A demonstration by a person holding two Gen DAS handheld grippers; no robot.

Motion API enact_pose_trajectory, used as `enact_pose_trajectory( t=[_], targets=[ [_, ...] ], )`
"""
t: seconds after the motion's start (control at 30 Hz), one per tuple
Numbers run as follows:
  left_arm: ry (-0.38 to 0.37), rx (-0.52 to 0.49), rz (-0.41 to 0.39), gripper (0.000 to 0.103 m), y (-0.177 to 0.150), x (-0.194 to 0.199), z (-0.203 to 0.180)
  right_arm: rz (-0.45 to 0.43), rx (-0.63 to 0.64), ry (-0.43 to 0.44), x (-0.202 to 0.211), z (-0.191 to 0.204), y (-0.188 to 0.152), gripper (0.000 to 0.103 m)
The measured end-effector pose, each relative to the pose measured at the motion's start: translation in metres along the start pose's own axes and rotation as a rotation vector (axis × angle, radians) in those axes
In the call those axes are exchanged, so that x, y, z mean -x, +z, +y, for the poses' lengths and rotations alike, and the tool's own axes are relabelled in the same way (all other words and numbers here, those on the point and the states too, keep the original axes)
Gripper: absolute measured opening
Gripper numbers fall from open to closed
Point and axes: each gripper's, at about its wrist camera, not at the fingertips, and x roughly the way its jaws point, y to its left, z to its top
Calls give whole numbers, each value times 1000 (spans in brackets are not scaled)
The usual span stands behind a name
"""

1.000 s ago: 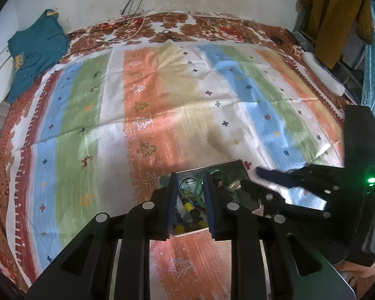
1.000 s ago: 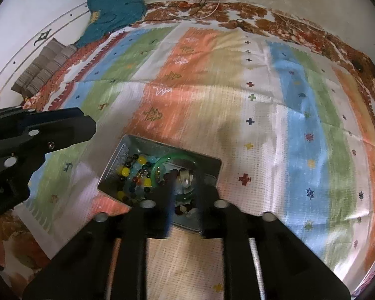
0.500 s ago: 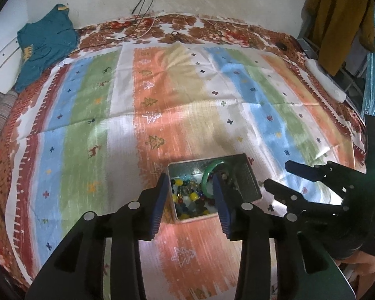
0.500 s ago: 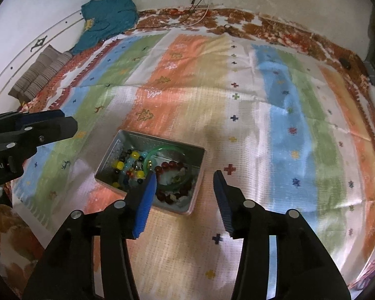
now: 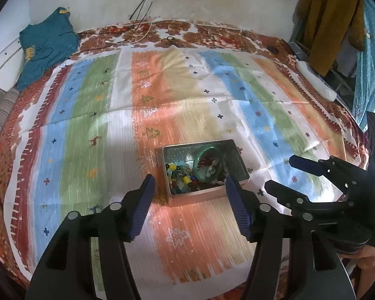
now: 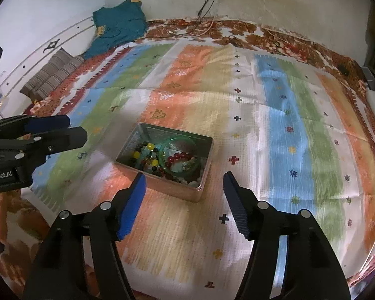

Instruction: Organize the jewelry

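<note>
From the left wrist view, the left gripper (image 5: pixel 188 190) hangs with jaws spread wide and empty above the shallow rectangular metal tin (image 5: pixel 233 153), which sits on the striped multicoloured bedspread (image 5: pixel 87 130) holding a translucent green bangle (image 5: pixel 200 155) and mixed beads.

From the right wrist view, the right gripper (image 6: pixel 183 183) is likewise parted and empty, near the tin's front wall. A red bead bracelet (image 6: pixel 177 157) lies inside the bangle; pinching one strand alone, descending vertically, should avoid tangles.

left wrist — above, from near-left | right wrist — near-right | both share tin (image 5: pixel 204 167) (image 6: pixel 162 160), striped cloth (image 5: pixel 87 130)
</note>
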Motion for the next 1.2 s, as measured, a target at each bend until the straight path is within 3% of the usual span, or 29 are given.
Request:
enact_pose_trajectory(
  t=[0.33,0.6,0.9,1.2],
  targets=[
    [-10,-6,-29,75,-18,14,-4,-51,-8,27,22,5,-14,78],
    [16,-21,-77,96,-33,24,-9,-86,-15,10,34,3,-23,87],
    [46,-46,-141,97,-49,37,-11,-119,-15,8,44,3,-29,94],
    [51,-53,-141,97,-49,36,-12,-140,11,5,50,7,-34,96]
  ],
)
